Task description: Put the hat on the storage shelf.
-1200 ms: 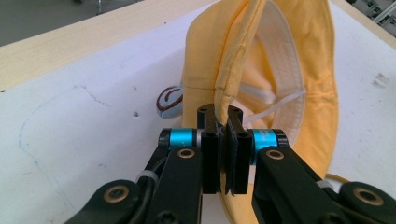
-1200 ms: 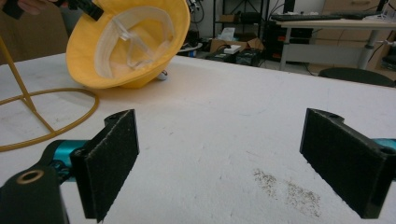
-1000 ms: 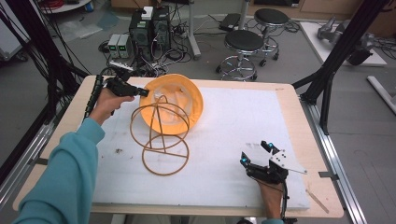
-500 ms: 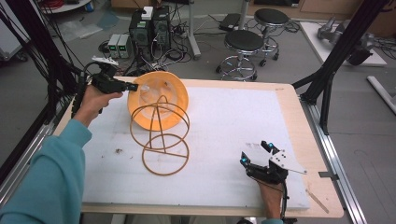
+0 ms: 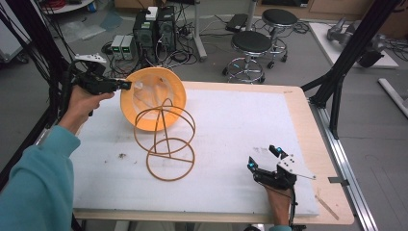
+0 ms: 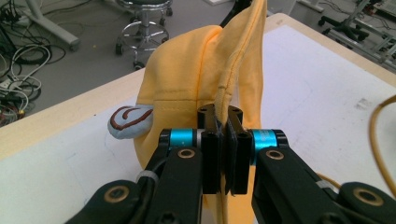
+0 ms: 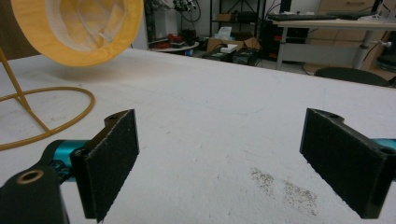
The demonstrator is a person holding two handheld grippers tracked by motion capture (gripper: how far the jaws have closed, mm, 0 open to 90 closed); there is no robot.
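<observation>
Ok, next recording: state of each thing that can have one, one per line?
Yellow fabric bucket hat: tilted on its side, opening towards the camera, brim pinched by the left gripper, at the top of the stand.
Yellow wire hat stand: upright on the white mat, ring base flat.
Left gripper: shut on the hat brim.
Right gripper: open, low over the mat, holding nothing.

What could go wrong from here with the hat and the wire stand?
1. The left gripper pinches only the brim edge of the hat; the cloth could slip out of that narrow grip.
2. The hat sits tilted against the top of the wire stand, so pulling it may snag and tip the light stand.
3. The right gripper is open and apart, not steadying the stand.
</observation>
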